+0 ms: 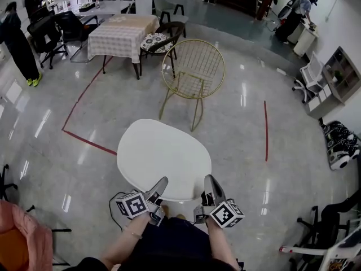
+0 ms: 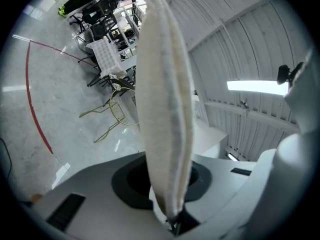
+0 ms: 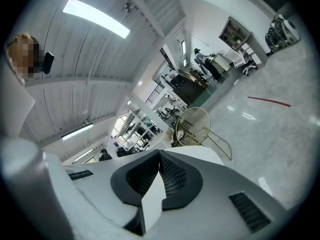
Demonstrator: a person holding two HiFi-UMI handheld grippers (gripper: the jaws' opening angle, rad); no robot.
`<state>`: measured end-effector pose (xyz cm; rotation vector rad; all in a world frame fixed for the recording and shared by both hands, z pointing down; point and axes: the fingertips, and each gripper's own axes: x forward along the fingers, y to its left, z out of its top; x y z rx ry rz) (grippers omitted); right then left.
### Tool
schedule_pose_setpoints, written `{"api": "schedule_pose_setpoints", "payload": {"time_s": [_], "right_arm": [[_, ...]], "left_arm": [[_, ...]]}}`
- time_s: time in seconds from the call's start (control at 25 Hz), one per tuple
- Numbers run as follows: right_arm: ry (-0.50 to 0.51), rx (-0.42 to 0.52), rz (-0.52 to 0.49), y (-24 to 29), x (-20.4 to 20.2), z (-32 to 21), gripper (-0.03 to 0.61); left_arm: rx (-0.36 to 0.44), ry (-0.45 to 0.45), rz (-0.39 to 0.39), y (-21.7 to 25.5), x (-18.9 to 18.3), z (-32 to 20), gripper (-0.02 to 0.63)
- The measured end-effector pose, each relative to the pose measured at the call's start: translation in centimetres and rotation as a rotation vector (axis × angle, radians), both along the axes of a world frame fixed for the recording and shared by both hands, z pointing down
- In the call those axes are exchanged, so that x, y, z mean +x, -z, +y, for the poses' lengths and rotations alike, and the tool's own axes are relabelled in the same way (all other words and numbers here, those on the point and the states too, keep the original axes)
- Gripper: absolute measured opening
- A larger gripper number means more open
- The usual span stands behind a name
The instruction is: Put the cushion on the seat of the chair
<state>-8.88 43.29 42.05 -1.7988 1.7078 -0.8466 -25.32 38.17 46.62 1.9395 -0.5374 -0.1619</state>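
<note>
A white rounded cushion (image 1: 163, 154) hangs flat in front of me, held by its near edge. My left gripper (image 1: 159, 188) is shut on that edge at the left, and my right gripper (image 1: 211, 186) is shut on it at the right. The gold wire chair (image 1: 193, 75) stands on the floor just beyond the cushion, its seat bare. In the left gripper view the cushion (image 2: 165, 99) shows edge-on, clamped in the left gripper (image 2: 167, 184), with the chair (image 2: 122, 109) behind it. In the right gripper view the cushion's thin edge (image 3: 150, 204) sits in the right gripper (image 3: 160, 176), facing the chair (image 3: 195, 126).
Behind the gold chair stand a table with a checked cloth (image 1: 121, 33) and a dark chair with a patterned pad (image 1: 158, 41). Red tape lines (image 1: 84, 140) mark the glossy floor. A person in black (image 1: 17, 44) stands far left. White shelves (image 1: 338, 75) line the right wall.
</note>
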Motion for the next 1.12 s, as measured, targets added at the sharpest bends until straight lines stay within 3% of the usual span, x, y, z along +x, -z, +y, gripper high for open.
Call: {"api": "schedule_pose_setpoints", "payload": {"time_s": [0.32,0.52,1.12], "right_arm": [[-0.098,-0.007,-0.068,-1.2,0.6,-0.5,-0.009],[-0.121,-0.011,-0.056,-1.6,0.9,-1.2,-0.009],[-0.051,-0.003,-0.040,-1.5,4.6,-9.1,-0.009]], "left_arm": [[-0.001,-0.041,-0.019,-0.5,-0.2,-0.8,0.080],[-0.004,-0.038,-0.020,-1.0,-0.3,-2.0,0.080],[-0.002,0.019,-0.017,-0.9,3.7,-9.1,0.080]]}}
